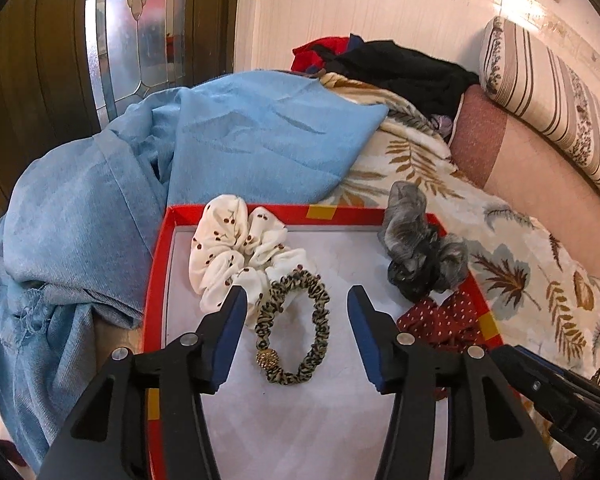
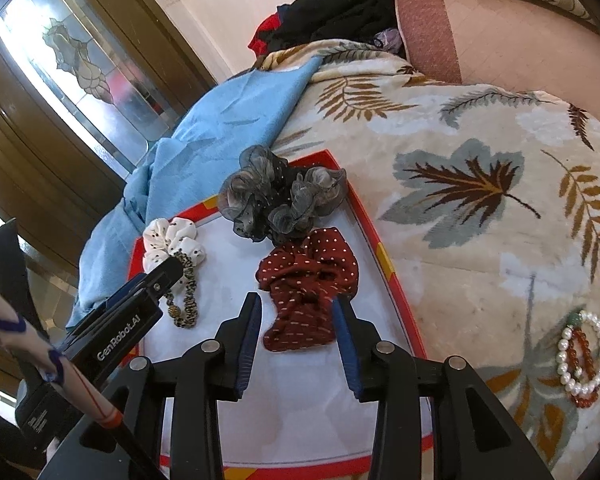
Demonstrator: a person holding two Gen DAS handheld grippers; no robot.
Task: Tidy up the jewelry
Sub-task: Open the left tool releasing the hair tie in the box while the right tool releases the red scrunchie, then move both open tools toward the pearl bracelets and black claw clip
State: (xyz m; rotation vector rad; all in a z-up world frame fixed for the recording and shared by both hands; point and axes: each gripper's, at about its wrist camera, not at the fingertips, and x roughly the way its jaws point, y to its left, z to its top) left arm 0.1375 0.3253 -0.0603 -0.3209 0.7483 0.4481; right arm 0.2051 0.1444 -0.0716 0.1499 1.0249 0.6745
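Both tongs hang spread and empty over the red tray [image 2: 383, 258] on the bed. The left tongs [image 1: 298, 326] straddle the leopard hair tie [image 1: 296, 326], which lies flat on the tray floor touching the white scrunchie [image 1: 236, 252]. The right tongs [image 2: 296, 334] sit just short of the maroon dotted scrunchie [image 2: 311, 280]; a grey scrunchie [image 2: 280, 196] rests on the far rim.

The hair pieces look gathered. What seems left is the pearl bracelet [image 2: 583, 356] with a red bead bracelet [image 2: 585, 360] on the leaf blanket [image 2: 479, 128], outside the tray. The right tongs would need to swing right and pinch them.
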